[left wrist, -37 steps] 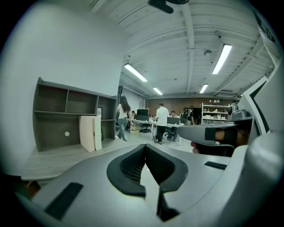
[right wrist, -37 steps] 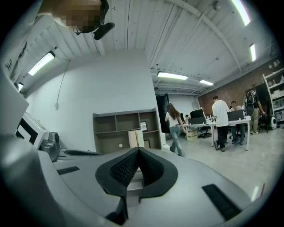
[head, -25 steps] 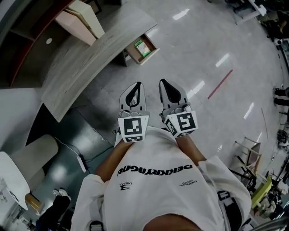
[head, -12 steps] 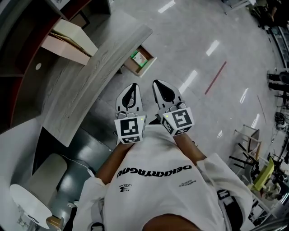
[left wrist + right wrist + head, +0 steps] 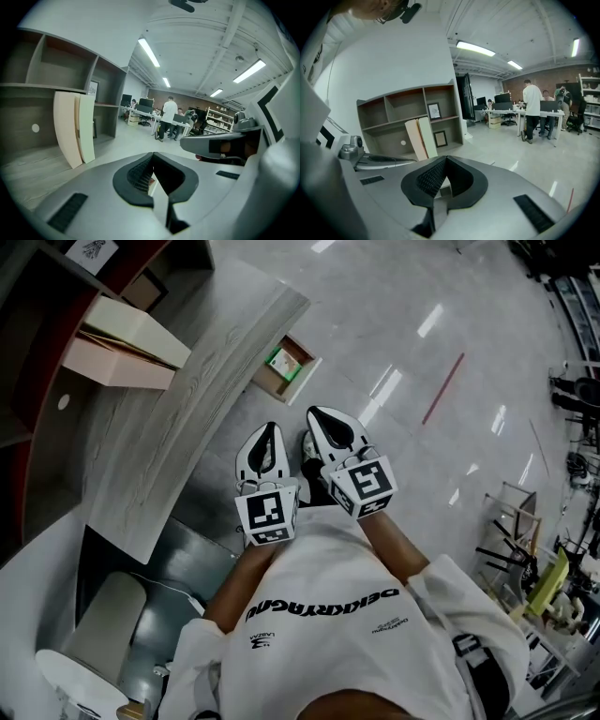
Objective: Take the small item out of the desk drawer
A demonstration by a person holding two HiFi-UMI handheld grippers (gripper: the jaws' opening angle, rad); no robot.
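Observation:
The open desk drawer (image 5: 277, 379) juts out from under the grey wooden desk (image 5: 178, 418) in the head view. A small green and white item (image 5: 281, 360) lies inside it. Both grippers are held side by side in front of the person's chest, short of the drawer and pointing towards it. My left gripper (image 5: 266, 430) (image 5: 152, 158) is shut with nothing in it. My right gripper (image 5: 321, 415) (image 5: 445, 160) is shut and empty too. Neither gripper view shows the drawer.
Pale beige folders (image 5: 122, 343) (image 5: 421, 137) stand on the desk by a brown shelf unit (image 5: 408, 117). A red strip (image 5: 442, 388) lies on the glossy floor. Several people (image 5: 531, 108) stand at desks far off. Chairs and gear (image 5: 516, 559) sit at the right.
In the head view the desk and open drawer have drawn closer to the grippers. Both grippers stay shut and side by side.

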